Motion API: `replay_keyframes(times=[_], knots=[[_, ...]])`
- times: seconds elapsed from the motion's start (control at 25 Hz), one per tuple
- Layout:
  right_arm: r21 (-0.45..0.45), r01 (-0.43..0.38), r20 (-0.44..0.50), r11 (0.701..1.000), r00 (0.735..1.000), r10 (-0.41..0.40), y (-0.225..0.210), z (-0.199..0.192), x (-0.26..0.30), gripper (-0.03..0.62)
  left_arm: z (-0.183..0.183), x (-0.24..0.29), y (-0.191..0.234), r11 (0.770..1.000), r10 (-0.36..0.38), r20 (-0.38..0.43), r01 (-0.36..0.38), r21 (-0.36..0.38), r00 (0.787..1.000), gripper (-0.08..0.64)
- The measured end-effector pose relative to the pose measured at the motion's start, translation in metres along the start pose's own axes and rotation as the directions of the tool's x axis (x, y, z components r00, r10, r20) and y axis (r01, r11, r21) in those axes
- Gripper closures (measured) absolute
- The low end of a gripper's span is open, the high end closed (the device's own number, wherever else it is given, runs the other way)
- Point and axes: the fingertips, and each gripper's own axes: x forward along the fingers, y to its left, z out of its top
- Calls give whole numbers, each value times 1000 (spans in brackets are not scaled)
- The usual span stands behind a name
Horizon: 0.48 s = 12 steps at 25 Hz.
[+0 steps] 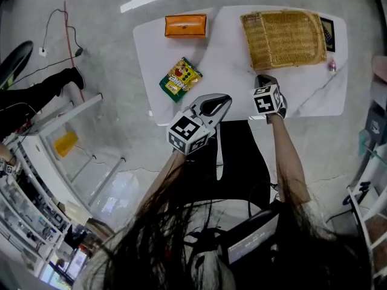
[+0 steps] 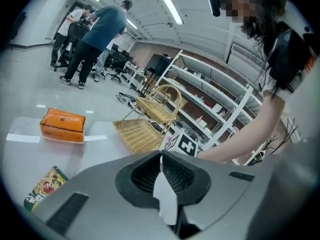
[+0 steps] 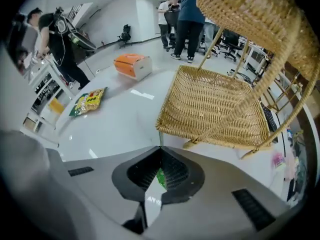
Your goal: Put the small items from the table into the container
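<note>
My right hand-held gripper (image 3: 160,151) is clamped on a thin green item (image 3: 161,178). So slight a pinch may slip before it reaches the basket (image 3: 210,109). My left hand-held gripper (image 2: 161,156) is closed and empty.

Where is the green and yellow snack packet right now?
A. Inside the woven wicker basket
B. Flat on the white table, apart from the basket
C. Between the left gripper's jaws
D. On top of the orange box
B: the green and yellow snack packet lies flat on the white table, apart from the woven wicker basket and the orange box.
</note>
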Motion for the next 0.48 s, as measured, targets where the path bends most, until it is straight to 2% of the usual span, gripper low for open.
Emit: replay_keyframes(times=[0.2,0.48], knots=[[50,-74,95,996,993,69,10,12,-46,578,16,-1,-4,1000,-5,7,5,22,1000,549],[154,-124,182,980,979,95,7,15,-124,578,49,3,-14,998,-14,38,11,68,999,549]])
